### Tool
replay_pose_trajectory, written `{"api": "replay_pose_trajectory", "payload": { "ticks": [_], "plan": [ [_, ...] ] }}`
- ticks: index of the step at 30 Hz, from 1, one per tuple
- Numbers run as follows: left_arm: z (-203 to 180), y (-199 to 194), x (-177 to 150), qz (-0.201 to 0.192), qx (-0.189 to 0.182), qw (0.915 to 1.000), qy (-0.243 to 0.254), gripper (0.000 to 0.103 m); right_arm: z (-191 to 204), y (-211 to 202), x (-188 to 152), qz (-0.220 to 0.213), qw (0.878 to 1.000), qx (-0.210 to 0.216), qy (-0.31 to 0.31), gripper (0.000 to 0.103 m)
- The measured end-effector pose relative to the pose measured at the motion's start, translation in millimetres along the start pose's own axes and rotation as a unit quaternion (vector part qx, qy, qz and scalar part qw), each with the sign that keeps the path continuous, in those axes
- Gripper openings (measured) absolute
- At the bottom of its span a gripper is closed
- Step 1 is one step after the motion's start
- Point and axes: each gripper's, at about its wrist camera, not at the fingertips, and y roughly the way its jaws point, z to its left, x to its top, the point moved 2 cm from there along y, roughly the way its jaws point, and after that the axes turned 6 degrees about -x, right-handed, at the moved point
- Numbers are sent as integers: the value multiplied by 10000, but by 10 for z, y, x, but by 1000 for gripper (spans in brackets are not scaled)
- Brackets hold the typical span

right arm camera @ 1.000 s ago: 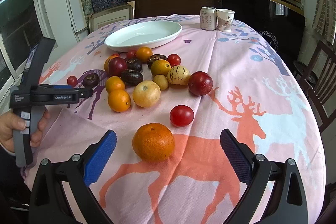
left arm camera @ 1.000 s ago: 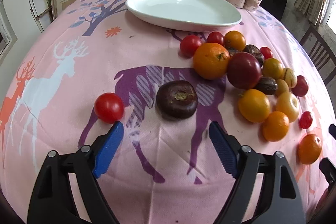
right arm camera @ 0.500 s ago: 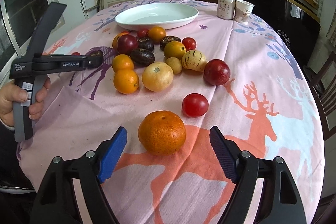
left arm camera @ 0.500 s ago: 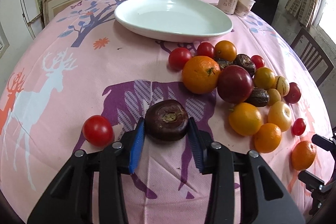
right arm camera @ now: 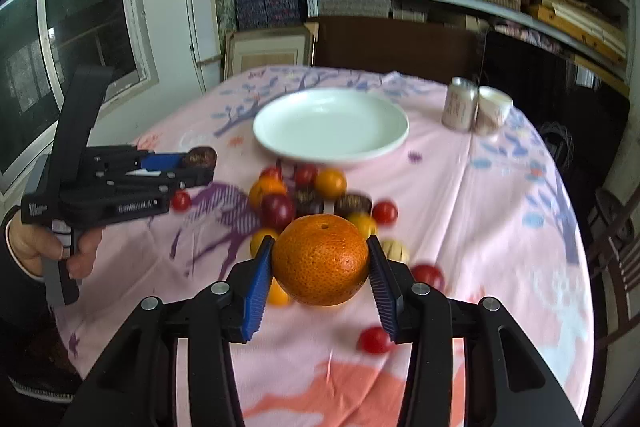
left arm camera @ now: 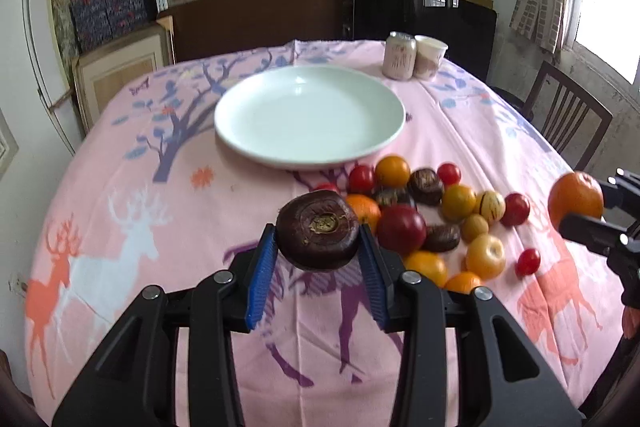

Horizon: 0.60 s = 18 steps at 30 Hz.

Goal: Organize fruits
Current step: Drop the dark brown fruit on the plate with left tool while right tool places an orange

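My left gripper [left arm camera: 318, 247] is shut on a dark purple fruit [left arm camera: 318, 229] and holds it above the pink tablecloth. My right gripper [right arm camera: 320, 261] is shut on a large orange [right arm camera: 320, 259], also lifted off the table; it shows at the right edge of the left wrist view [left arm camera: 576, 201]. An empty white plate [left arm camera: 308, 115] sits at the far middle of the table, also in the right wrist view [right arm camera: 330, 125]. A pile of mixed fruits [left arm camera: 432, 219] lies between plate and grippers. The left gripper with its fruit shows at the left of the right wrist view [right arm camera: 198, 159].
A can [left arm camera: 399, 55] and a paper cup [left arm camera: 429, 57] stand behind the plate at the right. A small red tomato [right arm camera: 374, 339] lies near the right gripper. A wooden chair [left arm camera: 568, 119] stands beside the table on the right. Shelves fill the back wall.
Both grippers closed on their fruits and lifted them: the left took the dark purple fruit, the right took the large orange. Both views rose and now look toward the plate.
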Motion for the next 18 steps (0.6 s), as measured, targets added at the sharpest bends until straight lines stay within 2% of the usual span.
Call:
{"api": "replay_pose_trajectory", "payload": {
  "ticks": [2, 3, 5, 8, 11, 13, 14, 16, 17, 18],
  "plan": [
    [39, 102, 262, -53, 0, 10000, -82, 40, 13, 187, 326, -404, 9991, -94, -97, 46],
    [74, 209, 384, -17, -17, 9999, -167, 40, 20, 343, 453, -454, 9988, -128, -117, 46],
    [161, 465, 578, 151, 54, 9992, -357, 40, -7, 750, 647, -212, 9995, -227, -14, 46],
    [312, 867, 733, 460, 33, 9966, -676, 40, -52, 1317, 822, 318, 9990, -159, 274, 46],
    [385, 1124, 762, 715, 66, 9945, -766, 40, -90, 1714, 856, 822, 9946, 65, 633, 47],
    [433, 1208, 770, 790, 149, 9933, -836, 40, -99, 1862, 857, 974, 9924, 27, 750, 51],
    [464, 1218, 770, 790, 148, 9928, -891, 44, -86, 1875, 848, 966, 9925, -10, 755, 57],
    [499, 1185, 775, 692, 52, 9924, -1017, 59, -84, 1809, 796, 933, 9923, -3, 819, 59],
    [497, 1146, 775, 624, 66, 9928, -1017, 71, -99, 1758, 774, 951, 9918, 35, 851, 59],
    [479, 1089, 769, 529, 113, 9940, -955, 73, -115, 1686, 742, 929, 9917, 55, 890, 59]
  ]
}}
